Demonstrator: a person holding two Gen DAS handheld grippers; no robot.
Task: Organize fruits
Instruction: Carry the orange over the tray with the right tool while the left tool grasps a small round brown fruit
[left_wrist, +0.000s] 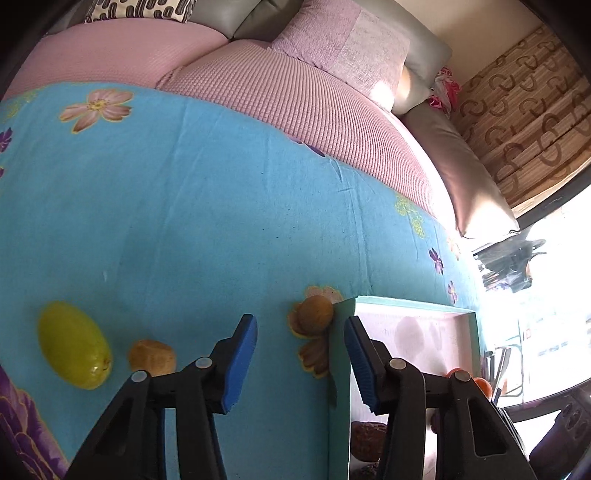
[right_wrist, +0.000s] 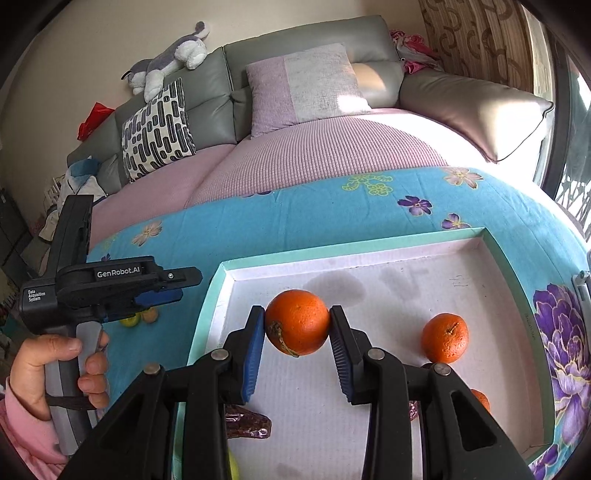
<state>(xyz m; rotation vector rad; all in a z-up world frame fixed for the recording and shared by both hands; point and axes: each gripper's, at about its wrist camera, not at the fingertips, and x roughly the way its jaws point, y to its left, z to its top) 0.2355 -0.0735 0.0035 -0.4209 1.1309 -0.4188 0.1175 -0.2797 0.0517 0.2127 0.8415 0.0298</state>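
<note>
The right tool (right_wrist: 297, 345) grips an orange (right_wrist: 297, 321) over the tray (right_wrist: 218, 295); the left tool (left_wrist: 301, 360) gapes wide over the tabletop (left_wrist: 184, 221), possibly just above a brown fruit (left_wrist: 314, 314).

Both wrist cams look fwd, close; share tray (left_wrist: 413, 304) (right_wrist: 369, 247).

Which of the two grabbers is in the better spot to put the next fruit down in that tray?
The right. The right gripper already clamps an orange above the tray. The left gripper is open, holding nothing, over the blue cloth beside the tray.
</note>
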